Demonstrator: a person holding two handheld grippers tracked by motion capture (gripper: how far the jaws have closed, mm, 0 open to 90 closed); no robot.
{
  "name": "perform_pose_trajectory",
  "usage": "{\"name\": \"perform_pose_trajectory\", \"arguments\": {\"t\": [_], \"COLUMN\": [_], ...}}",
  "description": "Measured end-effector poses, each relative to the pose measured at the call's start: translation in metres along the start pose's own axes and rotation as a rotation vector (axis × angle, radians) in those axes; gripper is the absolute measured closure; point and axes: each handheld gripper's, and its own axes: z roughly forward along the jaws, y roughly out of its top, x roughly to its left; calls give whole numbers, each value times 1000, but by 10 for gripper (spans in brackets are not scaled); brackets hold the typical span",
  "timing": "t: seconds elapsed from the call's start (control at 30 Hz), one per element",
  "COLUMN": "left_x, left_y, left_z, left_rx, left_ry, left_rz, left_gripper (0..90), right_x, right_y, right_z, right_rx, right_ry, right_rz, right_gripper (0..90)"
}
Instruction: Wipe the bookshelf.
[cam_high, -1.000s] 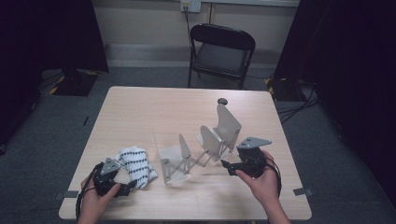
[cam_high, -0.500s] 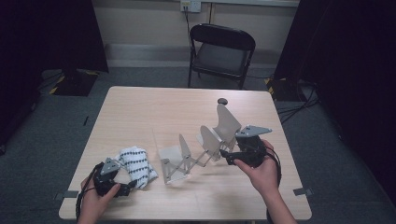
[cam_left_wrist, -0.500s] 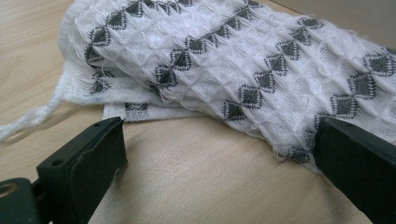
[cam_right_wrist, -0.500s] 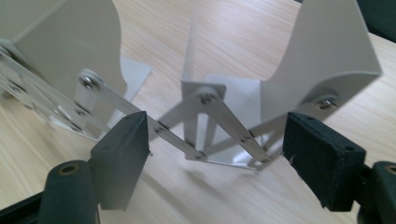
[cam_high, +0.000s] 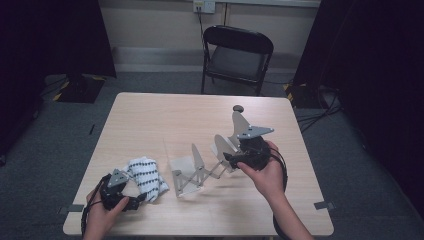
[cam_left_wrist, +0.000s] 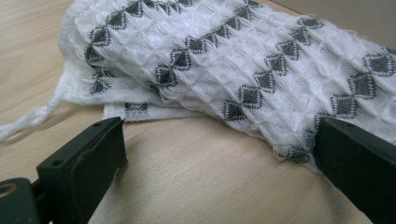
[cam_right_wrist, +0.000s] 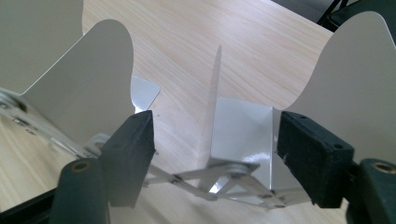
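A folding metal rack of upright grey plates on a scissor linkage stands across the table's middle. My right gripper is at its right part. Its jaws have just been closing and stand open around one thin plate seen edge-on, with neither pad touching it. Taller rounded plates rise on both sides of the jaws. A white towel with dark diamonds lies bunched at the front left. My left gripper rests open on the table just before the towel, nothing between its jaws.
The light wooden table has a small dark round object near its far right. A black folding chair stands behind the table. Dark curtains flank the room, and cables lie on the grey carpet.
My right hand has risen and moved away from the front edge, bringing its gripper in among the rack's plates. The left hand, the towel and the rack have stayed put.
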Motion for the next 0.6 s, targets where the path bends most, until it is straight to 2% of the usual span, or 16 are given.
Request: {"name": "perform_pose_trajectory", "arguments": {"t": [0.17, 0.47, 0.53, 0.6], "left_x": [0, 0, 0, 0], "left_y": [0, 0, 0, 0], "left_z": [0, 0, 0, 0], "left_rx": [0, 0, 0, 0], "left_ry": [-1, 0, 0, -1], "left_rz": [0, 0, 0, 0], "left_gripper": [23, 23, 23, 23], "right_x": [-2, -3, -1, 0], "right_y": [5, 12, 14, 16], "right_z": [12, 27, 29, 30], "right_rx": [30, 28, 38, 45], "right_ry": [4, 23, 32, 18], "right_rz": [9, 53, 38, 29], "right_gripper": [400, 570, 630, 665]}}
